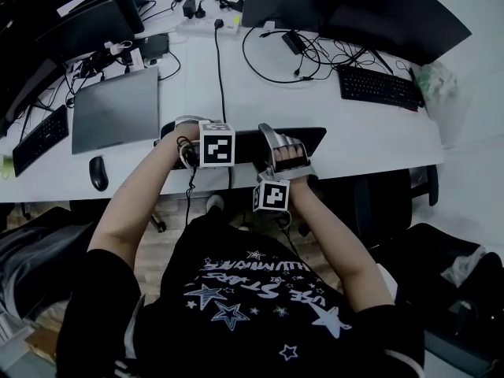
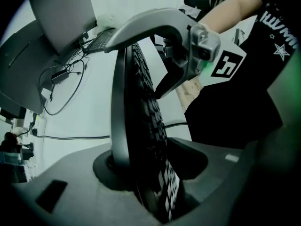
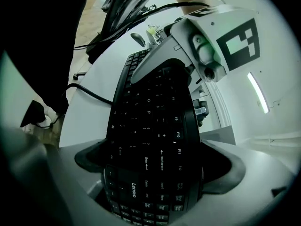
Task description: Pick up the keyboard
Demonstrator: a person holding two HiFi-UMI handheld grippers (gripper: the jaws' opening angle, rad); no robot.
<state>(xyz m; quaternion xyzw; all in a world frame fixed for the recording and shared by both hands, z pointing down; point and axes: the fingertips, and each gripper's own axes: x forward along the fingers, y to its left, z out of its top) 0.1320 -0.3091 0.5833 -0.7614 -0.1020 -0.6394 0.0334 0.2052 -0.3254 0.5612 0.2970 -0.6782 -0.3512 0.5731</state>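
The black keyboard [image 1: 303, 138] lies along the near edge of the white table [image 1: 370, 144]. My left gripper [image 1: 183, 136] points steeply down over its left end, and my right gripper [image 1: 279, 150] holds it near the middle. In the left gripper view the keyboard [image 2: 148, 121] stands edge-on in the slot, with my own grey finger [image 2: 117, 117] pressed against its underside. In the right gripper view the key face [image 3: 150, 126] fills the space between the jaws, and the left gripper's finger [image 3: 153, 62] lies across the keys further along.
A closed grey laptop [image 1: 116, 110] and a black mouse [image 1: 98, 172] sit to the left. A second keyboard [image 1: 378, 85] lies at the right, a third [image 1: 39, 138] at far left. Monitors [image 1: 354, 6] and loose cables [image 1: 220, 61] take up the back.
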